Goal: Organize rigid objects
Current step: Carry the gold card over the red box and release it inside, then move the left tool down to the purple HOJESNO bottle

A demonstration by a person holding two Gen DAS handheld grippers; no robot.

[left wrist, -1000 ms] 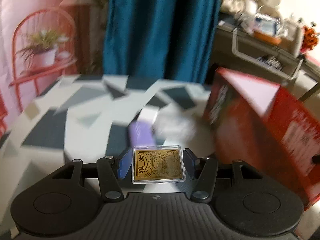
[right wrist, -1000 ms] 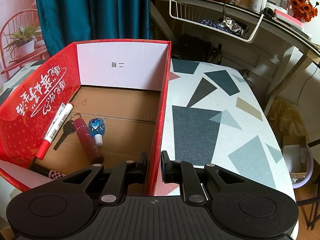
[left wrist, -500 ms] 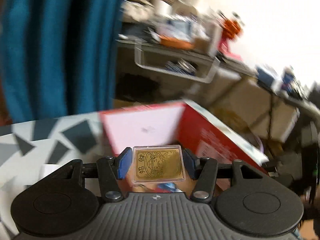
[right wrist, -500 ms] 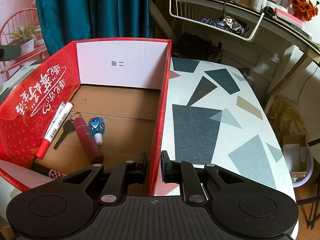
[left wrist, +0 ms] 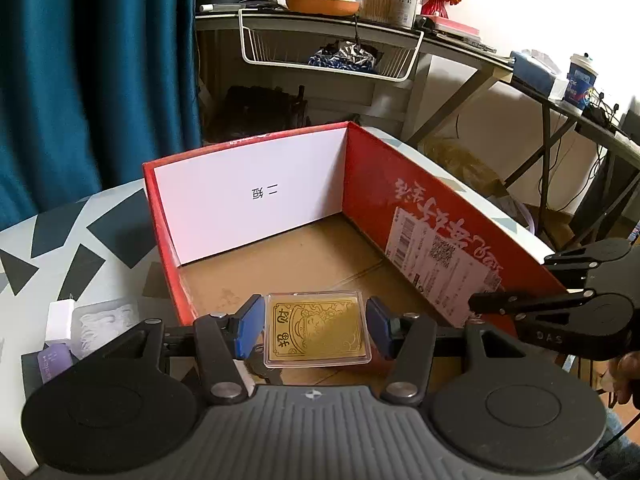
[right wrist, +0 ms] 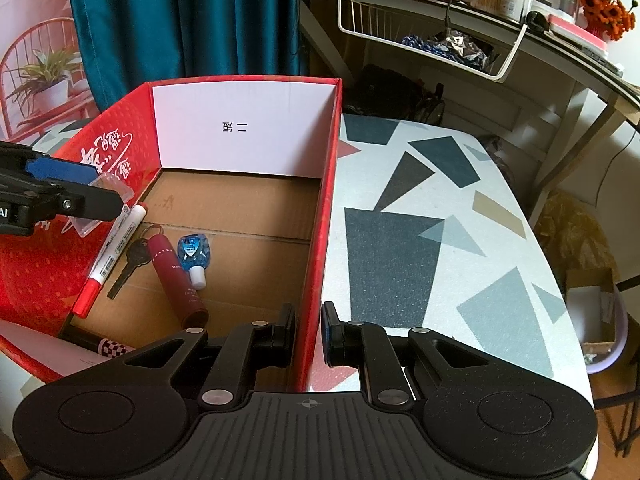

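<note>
Red cardboard forms the open box [right wrist: 320, 184], which stands on the patterned bench [right wrist: 432, 248] and already holds several sorted items: a red-capped marker [right wrist: 114, 254], a key [right wrist: 130, 262], a dark red tube [right wrist: 176, 280] and a small blue bottle [right wrist: 195, 254], all lying near the box's left wall. A checkered item is partly seen at the near left corner. By that evidence the task is judged partly done.

The left claw [left wrist: 316, 330] is clenched on a gold card in a clear case [left wrist: 316, 330], held flat between its blue pads [left wrist: 248, 330] and carried above the near left part of the box, over the brown floor; it has not been set down. The card is rectangular and rigid-looking, with embossed gold line art and characters under a transparent shell with rounded corners.

The right claw [right wrist: 308, 334] is closed on the box's right wall near the near corner, one finger inside and one outside, and appears to steady it.

On the bench left of the box, a white block [left wrist: 60, 318], a clear embossed piece [left wrist: 104, 326] and a purple item [left wrist: 52, 362] remain, apparently yet to be sorted.
</note>
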